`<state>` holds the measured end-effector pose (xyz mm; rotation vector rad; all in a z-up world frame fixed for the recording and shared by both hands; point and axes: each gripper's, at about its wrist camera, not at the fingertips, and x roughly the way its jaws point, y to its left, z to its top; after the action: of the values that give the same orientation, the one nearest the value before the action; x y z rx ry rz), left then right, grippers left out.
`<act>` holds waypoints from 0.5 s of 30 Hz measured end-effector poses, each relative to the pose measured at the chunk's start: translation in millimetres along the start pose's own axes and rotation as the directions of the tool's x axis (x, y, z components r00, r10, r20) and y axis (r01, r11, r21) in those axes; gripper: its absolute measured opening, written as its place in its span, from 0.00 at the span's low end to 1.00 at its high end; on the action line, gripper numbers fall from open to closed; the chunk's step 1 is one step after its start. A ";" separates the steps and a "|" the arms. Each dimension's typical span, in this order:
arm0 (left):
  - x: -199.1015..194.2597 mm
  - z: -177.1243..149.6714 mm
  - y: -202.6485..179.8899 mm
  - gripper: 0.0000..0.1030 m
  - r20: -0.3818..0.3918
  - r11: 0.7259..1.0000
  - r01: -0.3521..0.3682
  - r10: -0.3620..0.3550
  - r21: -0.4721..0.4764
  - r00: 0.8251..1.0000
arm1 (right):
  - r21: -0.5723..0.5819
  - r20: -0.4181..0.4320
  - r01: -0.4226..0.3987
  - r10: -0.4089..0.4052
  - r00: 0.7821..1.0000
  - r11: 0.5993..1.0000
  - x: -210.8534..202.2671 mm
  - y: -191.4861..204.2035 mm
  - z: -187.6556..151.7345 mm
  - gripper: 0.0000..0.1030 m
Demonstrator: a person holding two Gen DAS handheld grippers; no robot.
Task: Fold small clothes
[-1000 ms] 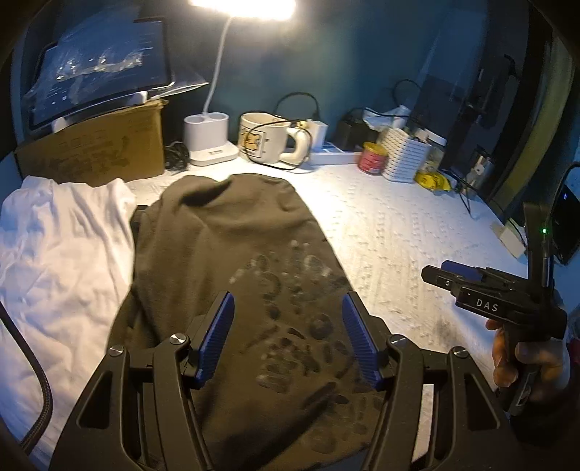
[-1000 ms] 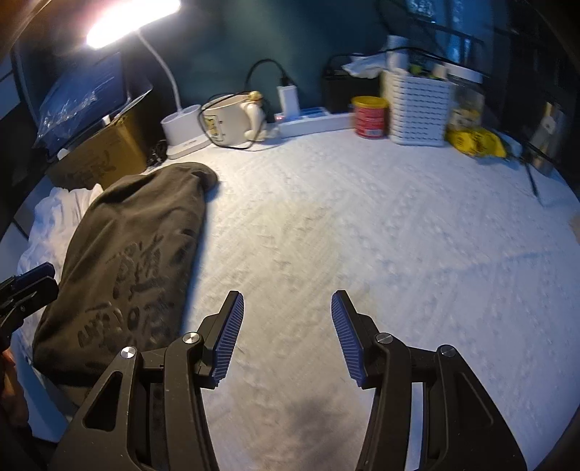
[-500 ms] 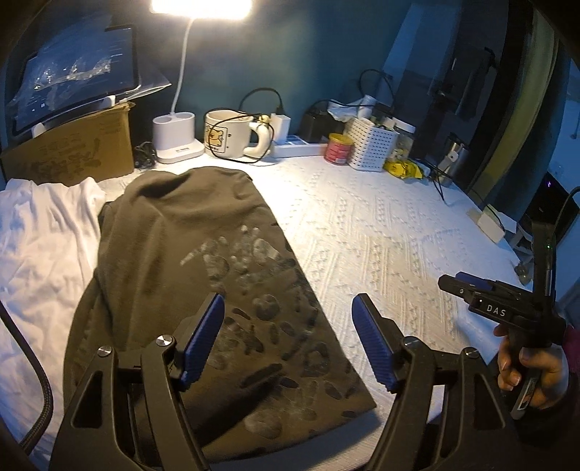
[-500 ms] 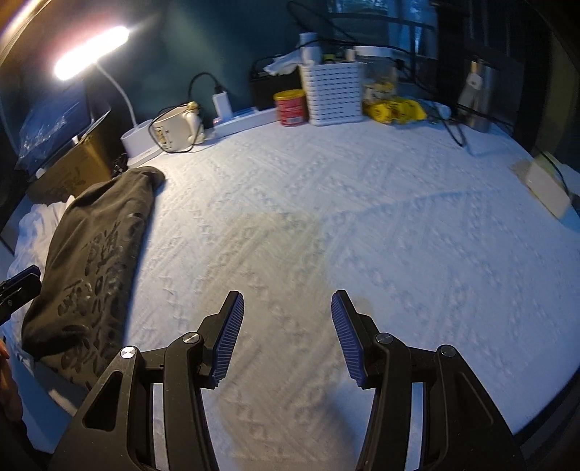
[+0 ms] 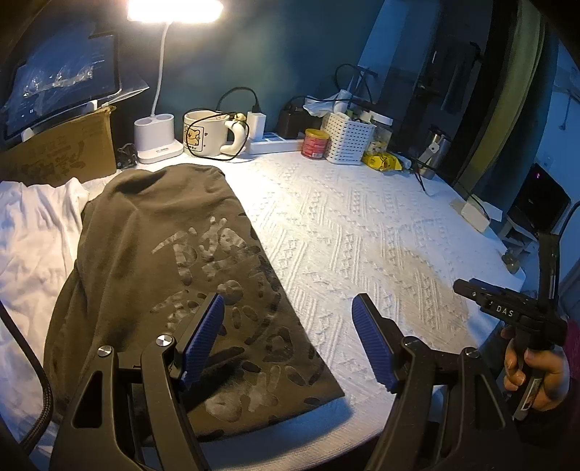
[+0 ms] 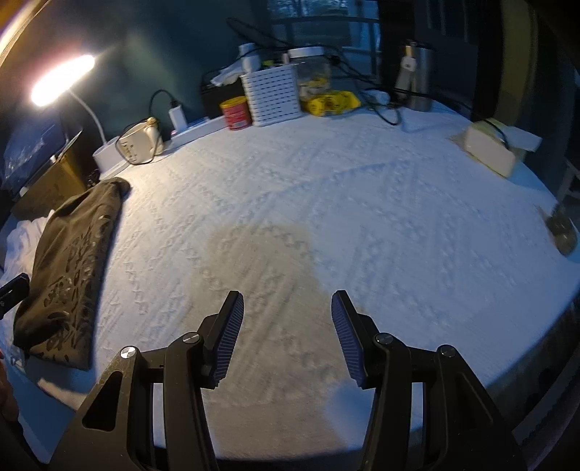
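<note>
White knit-pattern cover [image 5: 362, 232] on the table, lit by a desk lamp [image 5: 174, 7] against a dark teal wall. Mug [image 5: 203, 134], red tin [image 5: 316, 143] and white basket [image 5: 348, 141] line the back edge. Folded dark shirt [image 5: 174, 268] lies on the left, partly over white cloth [image 5: 32, 232]. Left gripper [image 5: 286, 340] and right gripper [image 6: 286, 337] both have jaws apart, holding nothing.

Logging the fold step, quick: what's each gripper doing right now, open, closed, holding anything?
Left gripper: open, empty, above the near edge of the dark printed shirt.
Right gripper: open, empty, over the bare white tablecloth.
</note>
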<state>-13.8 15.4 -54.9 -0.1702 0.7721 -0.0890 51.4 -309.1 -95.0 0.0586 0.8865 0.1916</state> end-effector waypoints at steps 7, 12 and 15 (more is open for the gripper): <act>-6.2 -4.4 -3.7 0.84 0.016 1.000 0.000 0.000 -0.001 1.000 | 0.053 0.002 0.065 -0.065 0.998 0.996 -20.6 -33.8 -17.6 0.52; -12.8 -5.1 -6.9 0.91 0.044 1.000 -0.021 0.021 -0.003 0.999 | 0.081 0.035 0.107 -0.110 0.993 0.991 -44.2 -49.7 -22.9 0.52; -21.3 -3.4 -10.1 0.94 0.074 1.000 -0.030 0.030 0.000 0.997 | 0.086 0.060 0.122 -0.127 0.990 0.989 -57.4 -53.7 -23.0 0.52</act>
<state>-31.5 8.1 -40.8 -0.1601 0.7002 -0.0542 5.9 -373.4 -72.7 0.0849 0.8294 0.0361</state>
